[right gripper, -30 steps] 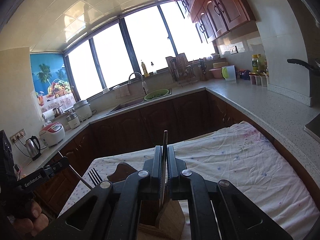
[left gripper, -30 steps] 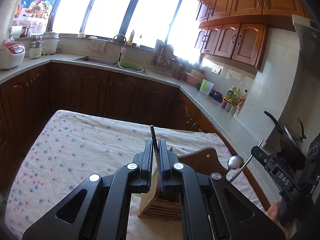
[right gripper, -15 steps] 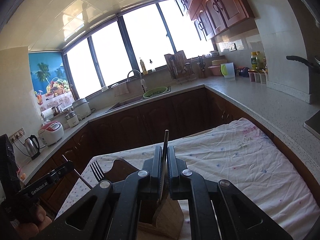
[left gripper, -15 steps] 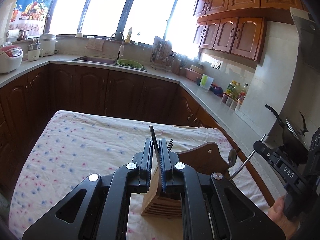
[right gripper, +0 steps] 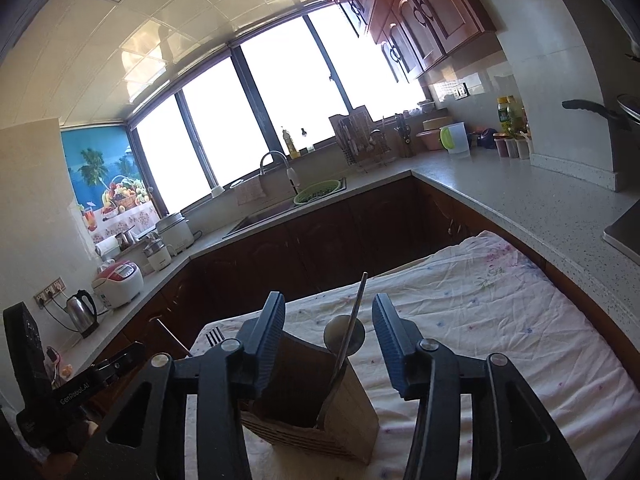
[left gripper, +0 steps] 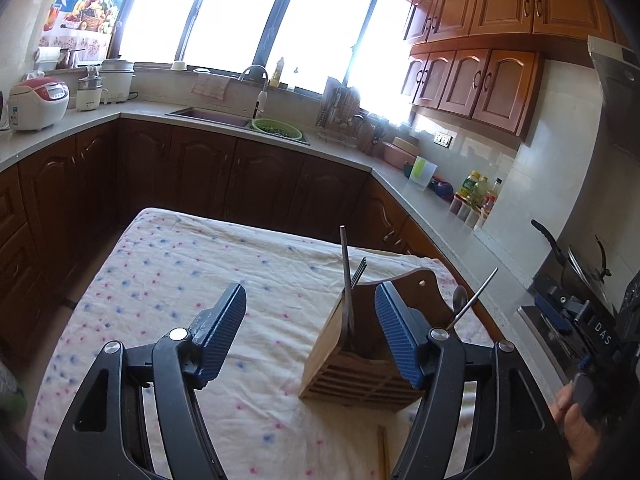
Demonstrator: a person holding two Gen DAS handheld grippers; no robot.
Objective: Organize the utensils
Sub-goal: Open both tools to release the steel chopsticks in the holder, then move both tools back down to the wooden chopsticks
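A wooden utensil holder (left gripper: 362,364) stands on the flowered tablecloth (left gripper: 172,280); it also shows in the right wrist view (right gripper: 320,412). A fork (left gripper: 347,280) stands in it, tines up. A spoon (right gripper: 347,330) stands in it too, its bowl up; in the left wrist view the spoon (left gripper: 460,298) is at the holder's right. My left gripper (left gripper: 310,334) is open, just above and left of the holder. My right gripper (right gripper: 328,340) is open, right above the holder. Both are empty.
A thin wooden stick (left gripper: 383,454) lies on the cloth in front of the holder. Kitchen counters (right gripper: 520,196) run around the table, with a sink (left gripper: 216,112), rice cookers (left gripper: 38,102) and a kettle (right gripper: 82,312). A pan handle (left gripper: 550,240) juts out at the right.
Both grippers have opened. The left let go of the fork and the right let go of the spoon; both utensils now stand in the holder.
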